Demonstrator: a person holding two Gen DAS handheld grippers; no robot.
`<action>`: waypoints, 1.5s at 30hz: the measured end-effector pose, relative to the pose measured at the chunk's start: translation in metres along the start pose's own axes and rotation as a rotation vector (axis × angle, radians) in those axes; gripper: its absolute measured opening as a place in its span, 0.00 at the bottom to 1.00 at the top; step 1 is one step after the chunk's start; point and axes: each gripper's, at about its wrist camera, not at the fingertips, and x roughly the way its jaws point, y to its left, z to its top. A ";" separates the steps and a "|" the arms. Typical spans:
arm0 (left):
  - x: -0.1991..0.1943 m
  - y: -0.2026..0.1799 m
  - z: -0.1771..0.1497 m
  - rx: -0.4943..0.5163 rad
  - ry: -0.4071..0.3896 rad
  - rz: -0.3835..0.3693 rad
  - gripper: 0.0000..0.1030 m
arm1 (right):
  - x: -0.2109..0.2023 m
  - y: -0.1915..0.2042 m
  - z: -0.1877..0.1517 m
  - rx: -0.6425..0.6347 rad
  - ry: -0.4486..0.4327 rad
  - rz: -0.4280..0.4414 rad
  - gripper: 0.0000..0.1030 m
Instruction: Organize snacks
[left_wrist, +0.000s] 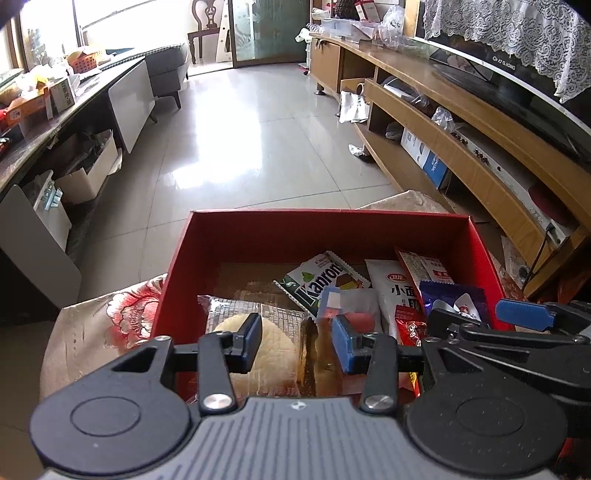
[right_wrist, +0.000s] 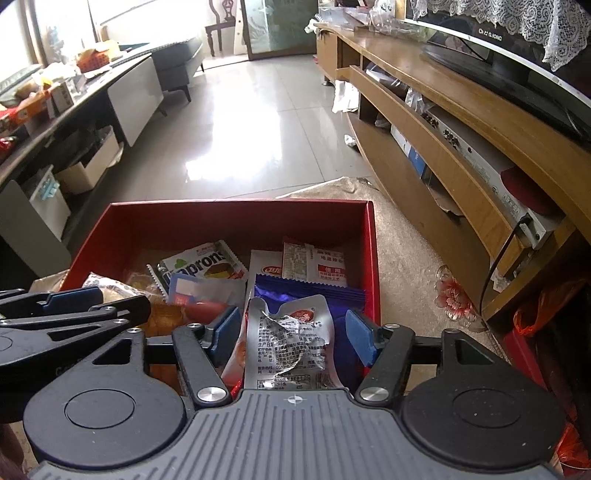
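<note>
A red cardboard box (left_wrist: 325, 225) (right_wrist: 236, 212) stands on a floral cloth and holds several snack packets. My left gripper (left_wrist: 297, 341) hangs over its near left part, open. Its pads stand apart above a clear-wrapped round pale cake (left_wrist: 269, 350) and a brownish packet (left_wrist: 321, 354), gripping neither. My right gripper (right_wrist: 293, 334) is open over the box's right side. A crumpled silver packet (right_wrist: 291, 343) lies between its pads on a purple-blue packet (right_wrist: 314, 290), with a gap on each side. A green-and-white wafer packet (left_wrist: 321, 280) (right_wrist: 199, 264) lies further in.
A long wooden TV cabinet (left_wrist: 461, 122) with a television runs along the right. On the left stands a dark low table (left_wrist: 55, 122) loaded with boxes. Bare tiled floor (left_wrist: 236, 140) stretches beyond the box. In the right wrist view, floral cloth (right_wrist: 413, 258) shows right of the box.
</note>
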 end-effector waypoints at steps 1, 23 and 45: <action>-0.002 -0.001 0.000 0.002 -0.005 0.004 0.43 | -0.001 0.000 0.000 -0.001 -0.002 0.000 0.68; -0.048 0.012 -0.025 -0.048 -0.052 0.005 0.65 | -0.057 -0.007 -0.028 0.030 -0.088 -0.039 0.78; -0.090 0.012 -0.095 -0.062 -0.046 0.042 0.78 | -0.102 -0.008 -0.091 0.063 -0.105 -0.049 0.80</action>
